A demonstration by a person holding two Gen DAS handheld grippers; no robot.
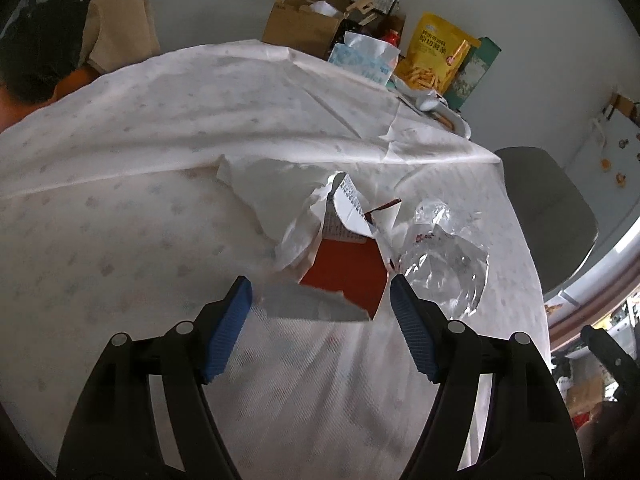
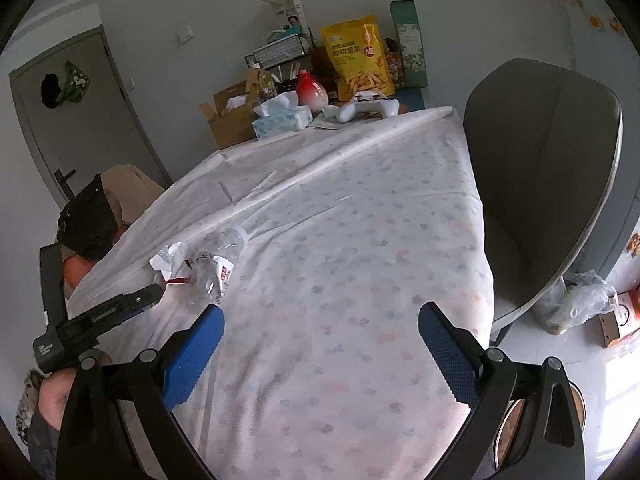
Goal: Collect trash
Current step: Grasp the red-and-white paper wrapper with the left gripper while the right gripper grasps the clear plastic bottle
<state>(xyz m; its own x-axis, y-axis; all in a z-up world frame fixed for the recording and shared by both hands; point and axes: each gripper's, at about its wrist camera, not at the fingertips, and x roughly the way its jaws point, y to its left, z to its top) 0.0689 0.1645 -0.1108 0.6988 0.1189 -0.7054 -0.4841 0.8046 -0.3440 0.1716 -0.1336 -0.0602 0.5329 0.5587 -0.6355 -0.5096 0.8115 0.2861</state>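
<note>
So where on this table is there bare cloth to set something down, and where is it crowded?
Free: the broad stretch of tablecloth between the crushed bottle and the grey chair, under the open right gripper. Crowded: the far edge, with tissue box, yellow snack bag and cardboard box, and the trash cluster around the red carton at the left gripper.

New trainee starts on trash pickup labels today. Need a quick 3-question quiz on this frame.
1. True or false: the left gripper has its jaws clamped shut on the crushed plastic bottle.
2. Which item lies between the left gripper's jaws? A) red carton B) tissue box C) yellow snack bag
3. Fill in: the right gripper hovers over the bare ____, jaws open.

Key: 1 false; 2 A; 3 tablecloth
</note>
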